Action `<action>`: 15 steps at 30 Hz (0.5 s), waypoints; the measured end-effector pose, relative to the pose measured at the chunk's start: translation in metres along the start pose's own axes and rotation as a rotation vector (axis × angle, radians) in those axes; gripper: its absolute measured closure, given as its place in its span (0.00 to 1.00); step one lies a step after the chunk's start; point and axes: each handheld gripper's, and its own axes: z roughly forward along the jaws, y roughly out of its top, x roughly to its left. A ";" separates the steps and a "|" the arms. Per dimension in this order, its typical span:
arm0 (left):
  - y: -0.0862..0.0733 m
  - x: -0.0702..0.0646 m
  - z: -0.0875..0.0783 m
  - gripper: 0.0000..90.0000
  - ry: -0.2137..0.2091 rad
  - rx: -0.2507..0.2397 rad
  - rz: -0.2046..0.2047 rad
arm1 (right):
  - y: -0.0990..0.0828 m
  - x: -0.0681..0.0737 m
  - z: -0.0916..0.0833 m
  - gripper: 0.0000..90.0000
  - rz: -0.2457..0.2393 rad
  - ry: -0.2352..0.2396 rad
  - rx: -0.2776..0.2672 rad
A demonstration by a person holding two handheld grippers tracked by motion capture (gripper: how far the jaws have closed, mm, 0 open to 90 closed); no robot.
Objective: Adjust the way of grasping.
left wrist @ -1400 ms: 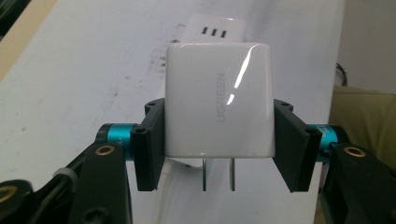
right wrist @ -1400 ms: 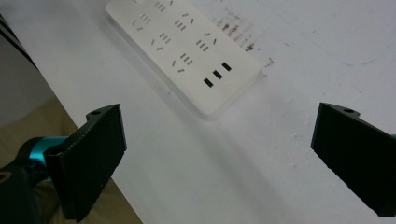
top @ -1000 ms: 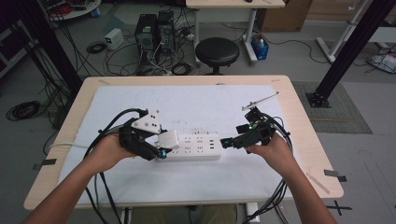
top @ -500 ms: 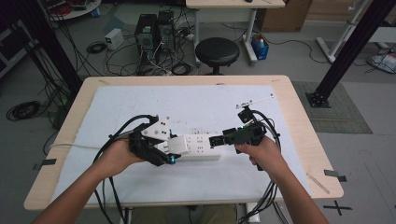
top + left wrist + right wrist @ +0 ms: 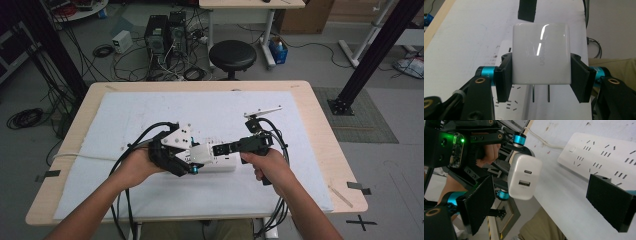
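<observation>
My left gripper (image 5: pixel 542 73) is shut on a white USB charger (image 5: pixel 541 56), pads on its two sides, prongs (image 5: pixel 533 93) pointing down. Below it a white power strip (image 5: pixel 506 105) lies on the mat. In the high view the charger (image 5: pixel 202 152) hangs over the left end of the strip (image 5: pixel 225 163), and my right gripper (image 5: pixel 217 149) points left at it from close by. In the right gripper view the right gripper (image 5: pixel 544 200) is open; its jaws have just been closing a little. The charger (image 5: pixel 524 176) stands just ahead of the gap, untouched, port face showing, beside the strip (image 5: pixel 599 152).
A white mat (image 5: pixel 150 115) covers the wooden table (image 5: pixel 320 115). The strip's white cord (image 5: pixel 85 156) runs off to the left. Black gripper cables (image 5: pixel 145 135) loop over the mat near both hands. A stool (image 5: pixel 232 54) and computer cases stand beyond the far edge.
Both hands have closed in on each other. The left gripper carried the charger rightward over the strip; the right gripper moved left up to the charger, its jaws narrowing slightly.
</observation>
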 end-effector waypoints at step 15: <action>0.004 -0.002 0.009 0.47 -0.008 -0.008 0.028 | 0.003 -0.004 0.026 0.41 0.060 0.109 0.048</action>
